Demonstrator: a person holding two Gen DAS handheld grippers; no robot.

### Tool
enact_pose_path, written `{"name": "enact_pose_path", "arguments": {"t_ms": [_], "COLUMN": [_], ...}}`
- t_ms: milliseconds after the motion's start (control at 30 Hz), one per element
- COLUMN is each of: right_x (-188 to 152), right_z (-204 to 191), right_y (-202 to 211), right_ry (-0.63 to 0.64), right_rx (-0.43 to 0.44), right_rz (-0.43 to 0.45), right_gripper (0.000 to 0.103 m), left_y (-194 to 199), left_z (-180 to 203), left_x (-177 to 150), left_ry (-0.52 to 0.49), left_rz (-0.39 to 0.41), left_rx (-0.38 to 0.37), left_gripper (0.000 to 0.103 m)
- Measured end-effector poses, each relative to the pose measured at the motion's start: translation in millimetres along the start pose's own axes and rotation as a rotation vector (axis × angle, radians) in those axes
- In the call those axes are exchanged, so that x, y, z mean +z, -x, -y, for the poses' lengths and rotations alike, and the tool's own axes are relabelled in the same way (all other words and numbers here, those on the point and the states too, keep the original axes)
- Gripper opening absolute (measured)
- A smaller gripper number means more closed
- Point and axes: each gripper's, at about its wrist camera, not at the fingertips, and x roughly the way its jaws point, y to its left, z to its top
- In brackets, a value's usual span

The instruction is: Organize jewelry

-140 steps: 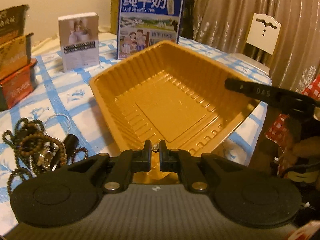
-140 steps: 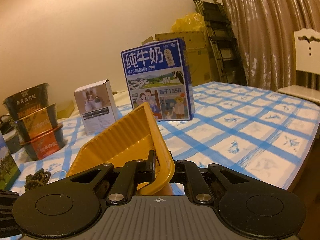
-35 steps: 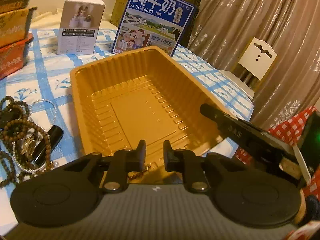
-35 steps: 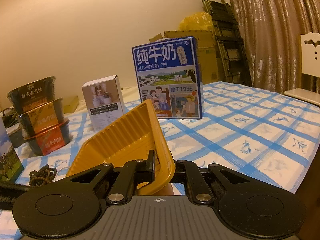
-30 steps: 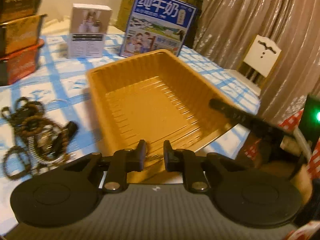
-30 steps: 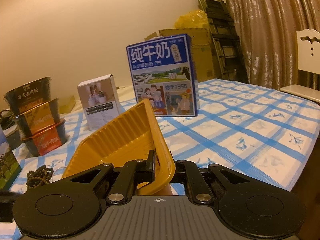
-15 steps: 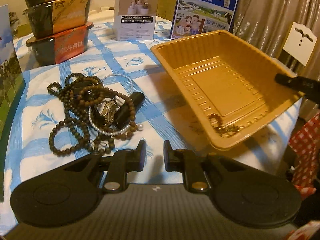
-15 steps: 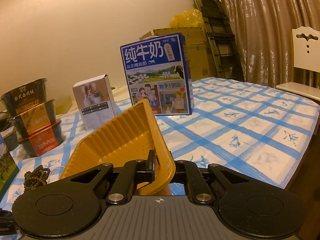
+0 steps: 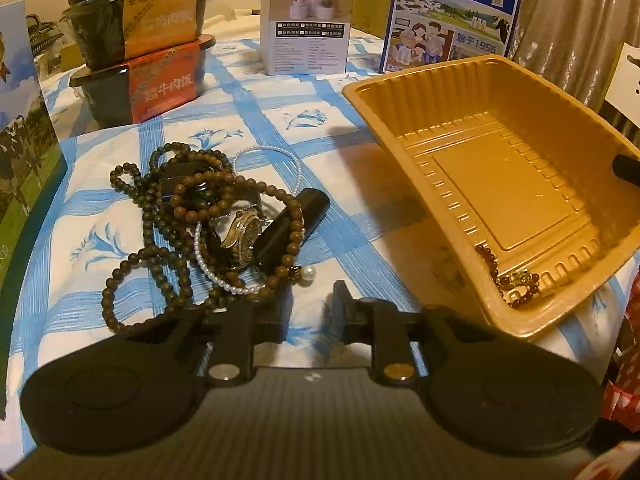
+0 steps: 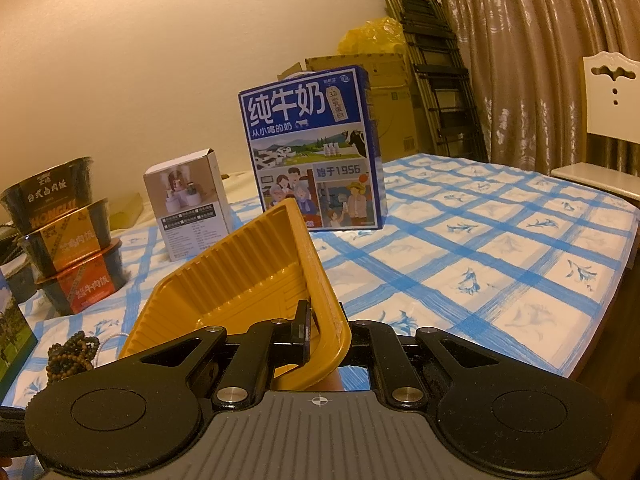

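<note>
The right gripper [image 10: 324, 334] has its jaws pinched on the rim of a ribbed, gold-coloured plastic tray [image 9: 504, 168], holding it tilted so that one long side rises off the blue-and-white checked tablecloth [image 9: 280, 120]. Down in the tray's low corner lies a small amber bead bracelet [image 9: 508, 280]. The left gripper [image 9: 310, 312] hangs empty over the cloth, jaws spread a little way apart, just beside the near edge of a tangled heap of jewelry [image 9: 212, 220]: dark wooden bead strands, a white pearl bracelet [image 9: 224, 276], a metal wristwatch [image 9: 242, 232] and a black cylindrical tube [image 9: 292, 224] lying across them. The heap sits on the cloth beside the tray, apart from it. Behind stand a blue milk carton with Chinese lettering [image 10: 316, 148], a small white cardboard box [image 9: 307, 20] and a stack of black instant-meal bowls [image 9: 144, 44].
</note>
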Motion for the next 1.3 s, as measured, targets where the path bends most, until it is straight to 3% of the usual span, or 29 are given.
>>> {"name": "enact_pose_path", "arguments": {"t_ms": [67,433,633,733,967,1067,1200,1300], "right_x": [0,0,-2,-1,-1,0,0,0], "right_z": [0,0,3,4,3,2,3,3], "right_y": [0,0,-2,-3,-3,-3,-3,-3], "right_ry": [-0.001,-0.003,-0.013,-0.017,-0.012,-0.015,-0.018,-0.019], "right_rx": [-0.001,0.000,0.000,0.000,0.001,0.000,0.000,0.000], "right_rz": [0.000,-0.001,-0.006,-0.006,-0.004,-0.007,-0.007,-0.008], "right_gripper": [0.010,0.010,0.010,0.010,0.010,0.010,0.010,0.010], "left_y": [-2,-8,-2,2,7,-7,-12,-14], "left_z": [3,8,-14,-17,16,12,4,2], "left_x": [1,6,-1,1,2,4,7,8], "left_ry": [0.001,0.003,-0.001,0.004,-0.048,-0.032,-0.017,-0.022], "left_rz": [0.003,0.011,0.016,0.004,0.017,-0.011,0.012,0.017], "left_rx": [0.000,0.049,0.131,0.092,-0.024,-0.023,0.031,0.022], "left_gripper": [0.029,0.028,0.027,0.021,0.021,0.021,0.021,0.021]}}
